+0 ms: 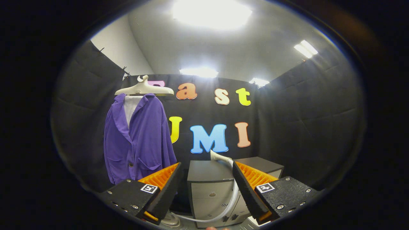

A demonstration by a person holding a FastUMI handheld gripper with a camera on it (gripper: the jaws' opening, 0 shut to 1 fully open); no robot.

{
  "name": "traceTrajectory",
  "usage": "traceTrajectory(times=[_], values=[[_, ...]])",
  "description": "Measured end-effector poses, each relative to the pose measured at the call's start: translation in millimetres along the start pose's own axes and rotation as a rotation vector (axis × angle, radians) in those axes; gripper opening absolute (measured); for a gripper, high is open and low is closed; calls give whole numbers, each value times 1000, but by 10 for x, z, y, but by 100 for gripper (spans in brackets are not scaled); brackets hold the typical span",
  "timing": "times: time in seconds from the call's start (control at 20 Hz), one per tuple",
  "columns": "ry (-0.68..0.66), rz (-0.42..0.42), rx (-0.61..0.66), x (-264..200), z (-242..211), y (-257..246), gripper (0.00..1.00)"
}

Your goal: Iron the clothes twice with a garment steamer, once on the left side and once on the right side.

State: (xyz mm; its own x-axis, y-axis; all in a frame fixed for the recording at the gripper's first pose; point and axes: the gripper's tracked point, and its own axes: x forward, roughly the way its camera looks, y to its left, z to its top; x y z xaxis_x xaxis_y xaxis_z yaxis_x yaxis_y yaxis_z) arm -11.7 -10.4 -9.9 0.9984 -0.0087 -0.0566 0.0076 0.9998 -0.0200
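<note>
Bright ceiling lights (211,12) are glaring white up top, the black walls are staying dim, and everything is bending round near the edges.

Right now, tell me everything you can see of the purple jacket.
The purple jacket hangs upright on a pale hanger against the booth's black wall, beyond the left finger of the open gripper. It looks like soft ribbed knit, with a collar, dark buttons and two low front pockets. It hangs open at the chest over a white garment. Nothing else touches it.
</note>
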Motion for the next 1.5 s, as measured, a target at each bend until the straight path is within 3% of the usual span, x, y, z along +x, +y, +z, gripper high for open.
traceTrajectory(times=[0.15,0.45,0.95,1.2,1.5], values=[[8,11,-21,71,63,-6,95],[13,-38,-29,386,293,-495,95],[41,-105,116,1752,372,-1722,95],[101,-44,304,2546,140,-2038,94],[287,125,491,3394,-458,-1770,94]])
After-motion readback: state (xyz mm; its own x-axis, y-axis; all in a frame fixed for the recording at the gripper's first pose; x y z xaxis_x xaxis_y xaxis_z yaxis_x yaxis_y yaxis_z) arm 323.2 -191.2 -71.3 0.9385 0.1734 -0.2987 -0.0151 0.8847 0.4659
